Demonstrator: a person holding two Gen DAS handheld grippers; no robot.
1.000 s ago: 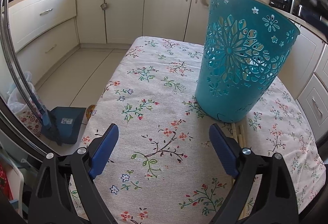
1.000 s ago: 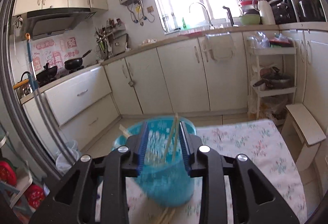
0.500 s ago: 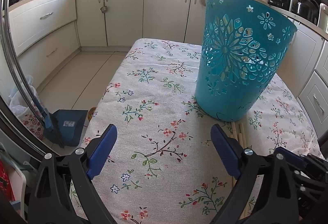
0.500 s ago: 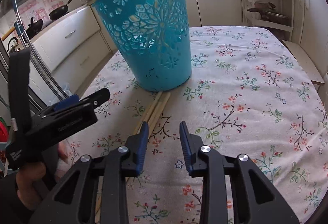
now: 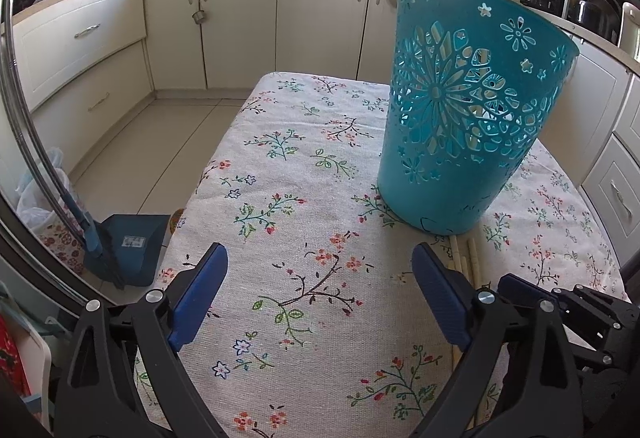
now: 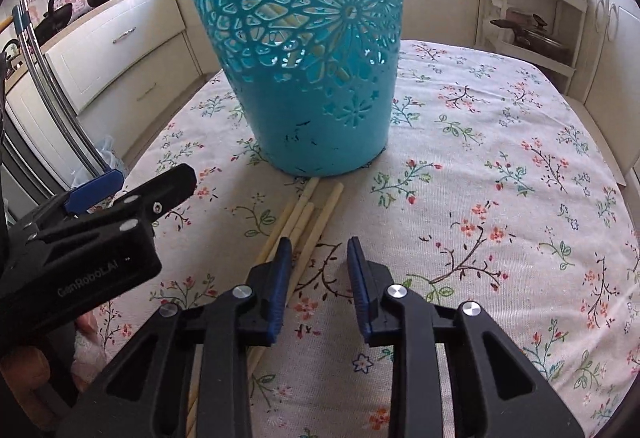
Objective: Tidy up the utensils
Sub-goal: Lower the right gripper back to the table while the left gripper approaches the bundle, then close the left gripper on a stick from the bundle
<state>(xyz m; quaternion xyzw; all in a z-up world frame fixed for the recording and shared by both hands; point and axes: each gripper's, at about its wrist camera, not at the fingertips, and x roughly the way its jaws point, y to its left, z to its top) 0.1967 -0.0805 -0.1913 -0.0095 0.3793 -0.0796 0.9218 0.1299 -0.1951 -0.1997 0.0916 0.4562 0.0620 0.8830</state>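
Left wrist view:
- Left gripper (image 5: 320,290): we see blue-padded jaws spread wide over the floral tablecloth (image 5: 304,173), nothing between them.
- Teal perforated plastic basket (image 5: 468,117): upright, ahead to the right.
- Pale wooden chopsticks (image 5: 472,258): tips show just below the basket's base, beside the right gripper (image 5: 520,288).
- Change: the right gripper, absent a second ago, is now at the lower right; our own view is unchanged.

Right wrist view:
- Right gripper (image 6: 316,258): jaws closing, one chopstick between them, pads not yet pressing.
- Chopsticks (image 6: 308,213): loose bundle flat on the cloth, far ends touching the basket (image 6: 304,49).
- Handling: we judge them light, stiff, smooth, apt to roll; grip mid-shaft, across the sticks.
- Change: a second ago this gripper stood over the basket's mouth; now it is down at the table.
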